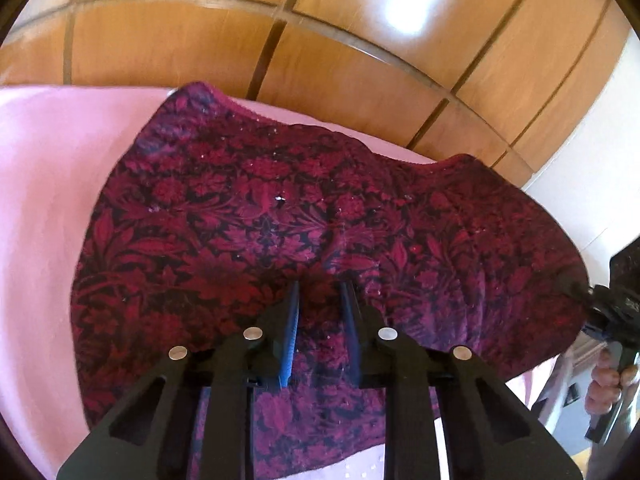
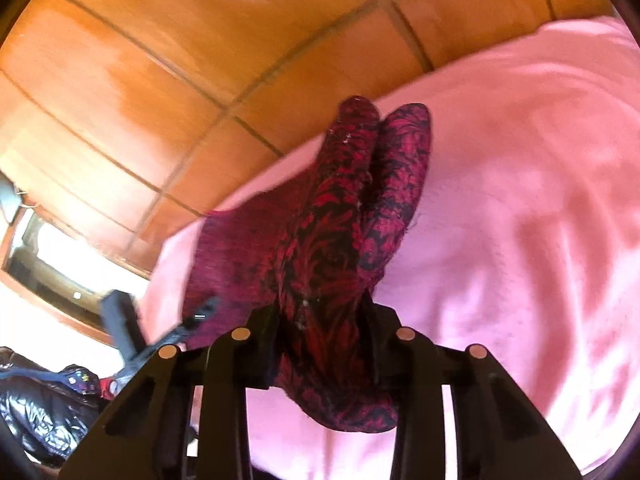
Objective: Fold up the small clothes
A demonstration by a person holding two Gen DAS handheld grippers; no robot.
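Left wrist view: garment (image 1: 280,216), dark red floral knit, spread over the pink bed (image 1: 44,208) and raised at its right end. Left gripper (image 1: 322,292) has jaws narrowed on a fold of the near hem, cloth bunched between the blades. Right gripper (image 1: 612,312) at the far right edge, gripping a corner; a hand (image 1: 608,380) holds its handle. Wooden wardrobe (image 1: 360,40) behind. Right wrist view: right gripper (image 2: 320,312) with jaws pinching a thick gather of the garment (image 2: 332,240), which hangs in folds above the bed (image 2: 520,240). Handling note: keep both pinches firm and level, hold the hem taut between them, and lay it over evenly without dragging.
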